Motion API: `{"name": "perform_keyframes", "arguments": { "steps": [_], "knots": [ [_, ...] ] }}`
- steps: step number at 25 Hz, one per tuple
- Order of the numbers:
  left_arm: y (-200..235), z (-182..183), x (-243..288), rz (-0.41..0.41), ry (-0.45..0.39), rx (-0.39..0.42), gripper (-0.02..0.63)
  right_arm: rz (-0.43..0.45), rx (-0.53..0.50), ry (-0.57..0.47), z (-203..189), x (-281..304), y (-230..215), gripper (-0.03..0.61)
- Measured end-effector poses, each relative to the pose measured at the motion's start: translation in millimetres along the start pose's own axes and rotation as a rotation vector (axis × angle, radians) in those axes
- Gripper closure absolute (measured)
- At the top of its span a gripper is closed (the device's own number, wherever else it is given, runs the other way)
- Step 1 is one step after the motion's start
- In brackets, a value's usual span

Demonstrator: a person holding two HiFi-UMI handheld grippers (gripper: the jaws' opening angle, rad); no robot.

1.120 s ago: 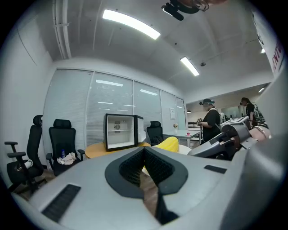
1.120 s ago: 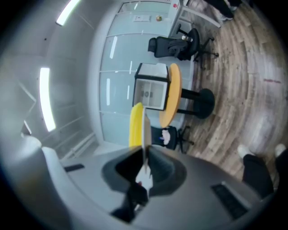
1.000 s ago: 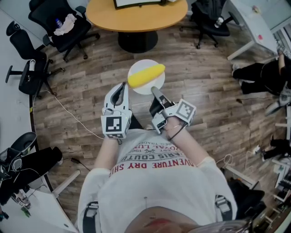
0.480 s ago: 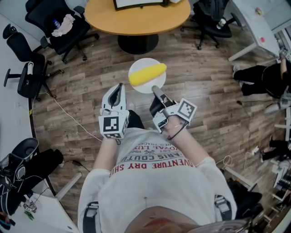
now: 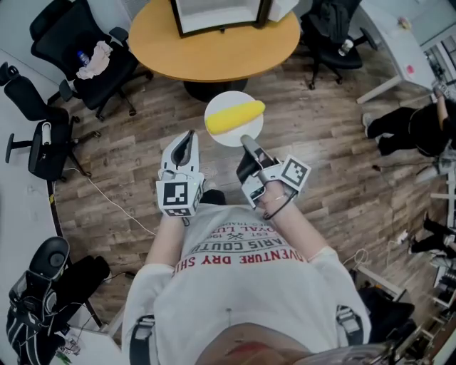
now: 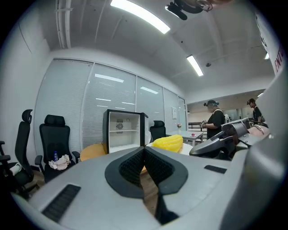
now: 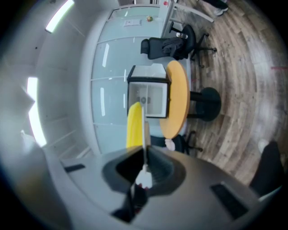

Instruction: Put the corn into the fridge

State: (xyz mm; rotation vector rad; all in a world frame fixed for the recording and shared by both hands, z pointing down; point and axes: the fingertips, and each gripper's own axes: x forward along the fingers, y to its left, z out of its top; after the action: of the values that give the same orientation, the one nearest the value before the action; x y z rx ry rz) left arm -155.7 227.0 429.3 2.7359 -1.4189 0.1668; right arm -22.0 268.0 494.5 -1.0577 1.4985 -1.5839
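The top edge cuts off your small black open fridge (image 5: 214,14) at 12 o'clock. The yellow corn cob (image 5: 235,117) hides part of the round white plate (image 5: 226,140).

Bright, even light comes from ceiling strip lights (image 6: 139,15). Both gripper views warp and darken at their edges. The right gripper (image 7: 144,152) and its clamped plate (image 7: 144,134) look blurred.

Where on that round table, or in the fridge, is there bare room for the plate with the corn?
The round table is bare from the fridge to its near rim and at both sides. The open fridge's shelves look empty. Chairs crowd the floor left of the table.
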Motion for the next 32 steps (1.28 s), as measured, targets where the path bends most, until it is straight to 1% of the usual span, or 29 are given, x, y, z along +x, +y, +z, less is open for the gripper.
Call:
{"name": "perform_keyframes", "arguments": {
  "steps": [3,8,13,18,24,32],
  "knots": [
    [26,8,26,-0.020,-0.006,0.002,0.586,0.006,0.008,-0.024,10,33,7,0.537],
    [71,16,73,-0.053,-0.009,0.028,0.584,0.008,0.008,-0.058,28,94,16,0.537],
    [93,18,96,-0.069,-0.014,0.037,0.586,0.009,0.018,-0.079,38,124,18,0.537],
    [108,14,123,-0.067,0.002,0.034,0.584,0.000,0.036,-0.077,55,155,14,0.537],
    [124,8,162,-0.028,0.002,0.048,0.586,0.000,0.043,-0.033,82,194,4,0.537],
    [123,11,250,0.077,-0.003,0.037,0.584,0.005,0.030,0.090,158,249,4,0.537]
  ]
}}
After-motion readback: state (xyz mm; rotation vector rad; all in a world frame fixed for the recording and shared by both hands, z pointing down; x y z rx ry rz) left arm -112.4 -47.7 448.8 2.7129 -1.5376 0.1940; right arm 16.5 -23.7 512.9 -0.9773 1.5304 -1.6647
